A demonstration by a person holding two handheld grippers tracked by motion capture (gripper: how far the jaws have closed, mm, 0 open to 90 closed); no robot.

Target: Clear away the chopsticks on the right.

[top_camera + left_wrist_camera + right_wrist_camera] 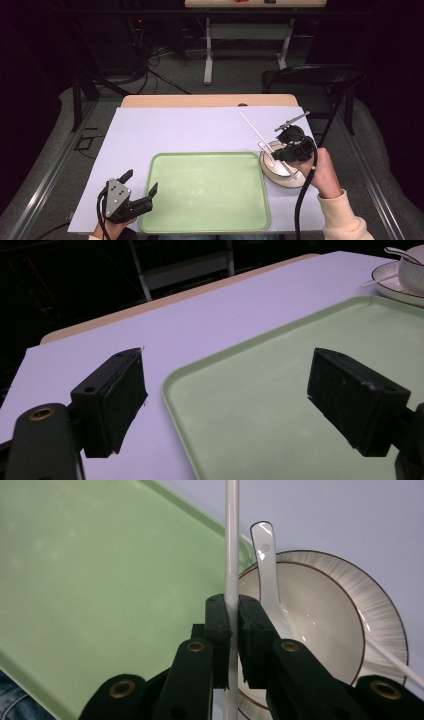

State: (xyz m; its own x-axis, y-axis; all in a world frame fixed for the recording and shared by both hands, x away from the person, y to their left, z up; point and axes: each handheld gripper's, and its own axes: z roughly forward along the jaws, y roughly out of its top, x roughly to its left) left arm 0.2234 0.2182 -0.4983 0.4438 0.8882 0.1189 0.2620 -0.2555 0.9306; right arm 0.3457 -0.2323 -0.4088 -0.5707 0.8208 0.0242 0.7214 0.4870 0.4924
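Nearest the person — left hand-held gripper point(141, 186): black, two-jawed, grey three-cornered plate on top, held in a hand at the near left corner of the bench point(210, 100). Jaws stand wide apart with nothing between them; one hangs over the pale lilac sheet point(165, 130) covering the bench, the other over the tray's near left rim.

Large pale green rectangular plastic tray point(207, 227): rounded corners, raised lip, lying flat at the middle of the sheet's near half.

Right hand-held gripper point(234, 611): black, held in a hand with a cream sleeve cuff, poised over the bowl at the tray's right edge. Jaws are pressed together on a long thin white chopstick point(231, 540) — smooth, glossy, round in section, gripped partway along its length. In the right gripper view it runs straight up from the pads, across the tray's corner; in the high view it slants up and away to the left over the sheet.

White ceramic bowl point(325, 615): shallow, round, thin brown line at the rim with fine radial streaks outside it, standing on the sheet just beside the tray's right side.

White ceramic soup spoon point(266, 565): lying in the bowl, handle resting over the rim toward the tray.

Second thin white chopstick point(395, 661): lies across the bowl's edge.
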